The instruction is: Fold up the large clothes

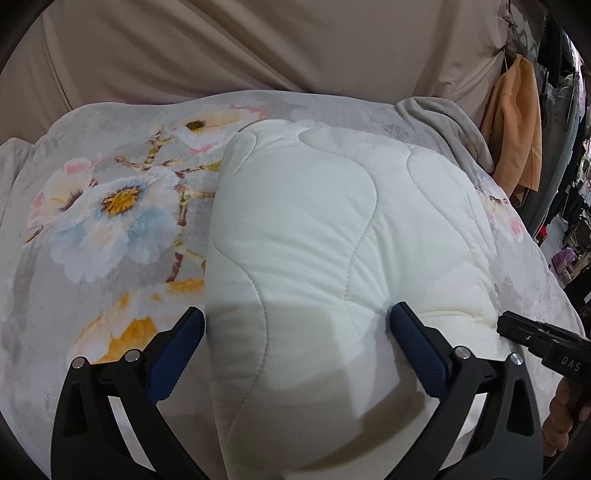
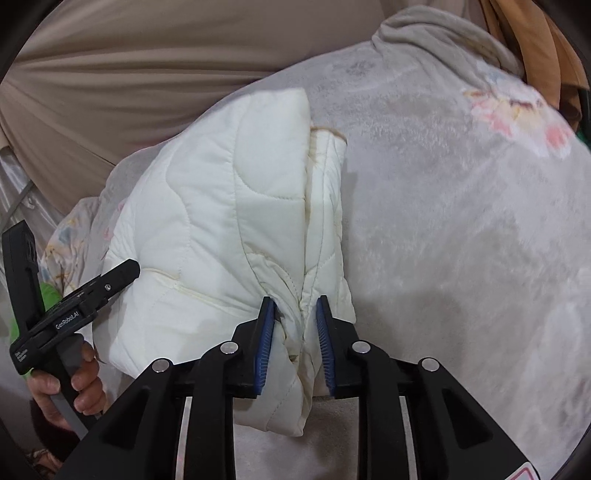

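Note:
A white quilted garment lies folded into a thick bundle on a floral blanket. My left gripper is open wide and straddles the bundle's near end. Its left finger sits at the bundle's left edge and its right finger dents the top. In the right wrist view the garment shows a fold seam running toward me. My right gripper is shut on a bunched ridge of fabric at the near right corner. A finger of the right gripper shows at the left wrist view's right edge.
A beige draped sheet backs the bed. An orange cloth hangs at the far right beside dark clutter. A grey blanket edge is bunched at the back. A hand holds the left gripper's handle.

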A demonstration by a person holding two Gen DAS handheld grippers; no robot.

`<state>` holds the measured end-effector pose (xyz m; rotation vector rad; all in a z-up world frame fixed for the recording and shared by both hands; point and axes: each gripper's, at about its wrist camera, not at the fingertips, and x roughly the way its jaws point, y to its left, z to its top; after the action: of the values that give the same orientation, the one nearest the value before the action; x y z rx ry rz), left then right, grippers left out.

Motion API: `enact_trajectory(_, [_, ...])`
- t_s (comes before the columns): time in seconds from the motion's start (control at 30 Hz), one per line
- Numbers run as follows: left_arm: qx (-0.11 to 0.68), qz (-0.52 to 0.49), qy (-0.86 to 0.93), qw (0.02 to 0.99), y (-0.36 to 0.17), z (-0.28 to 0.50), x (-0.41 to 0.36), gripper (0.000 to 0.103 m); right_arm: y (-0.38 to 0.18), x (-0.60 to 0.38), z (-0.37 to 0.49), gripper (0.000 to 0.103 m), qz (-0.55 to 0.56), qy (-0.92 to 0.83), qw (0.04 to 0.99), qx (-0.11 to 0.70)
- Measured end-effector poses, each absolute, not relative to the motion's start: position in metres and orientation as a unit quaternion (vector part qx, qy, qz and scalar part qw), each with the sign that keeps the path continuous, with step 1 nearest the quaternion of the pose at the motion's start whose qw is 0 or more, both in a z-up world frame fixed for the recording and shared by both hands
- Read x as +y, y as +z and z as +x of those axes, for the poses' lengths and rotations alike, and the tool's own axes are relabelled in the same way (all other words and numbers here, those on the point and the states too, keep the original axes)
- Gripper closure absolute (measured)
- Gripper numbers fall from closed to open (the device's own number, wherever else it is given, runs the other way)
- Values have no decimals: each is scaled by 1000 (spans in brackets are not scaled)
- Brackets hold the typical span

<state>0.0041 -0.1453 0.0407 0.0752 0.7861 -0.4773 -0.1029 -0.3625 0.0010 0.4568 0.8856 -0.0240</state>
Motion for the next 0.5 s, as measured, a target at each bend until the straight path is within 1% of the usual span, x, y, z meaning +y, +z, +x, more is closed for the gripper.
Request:
enact_trajectory(0.2, [365, 36, -226, 903, 58, 6, -139, 5, 36, -345, -92, 77, 145, -58, 899, 409])
enact_trajectory(0.37, [364, 42, -212, 906, 59, 18, -141, 5, 38, -340, -72, 76, 111, -80, 898, 417])
enact_trajectory(0.43, [366, 45, -210, 905, 53, 21, -144, 5, 31, -343, -63, 73, 101, -84, 894, 427])
enact_trajectory(0.5, [368, 48, -211, 904, 47, 23, -148, 5, 19, -341, -53, 66, 89, -89, 888, 442])
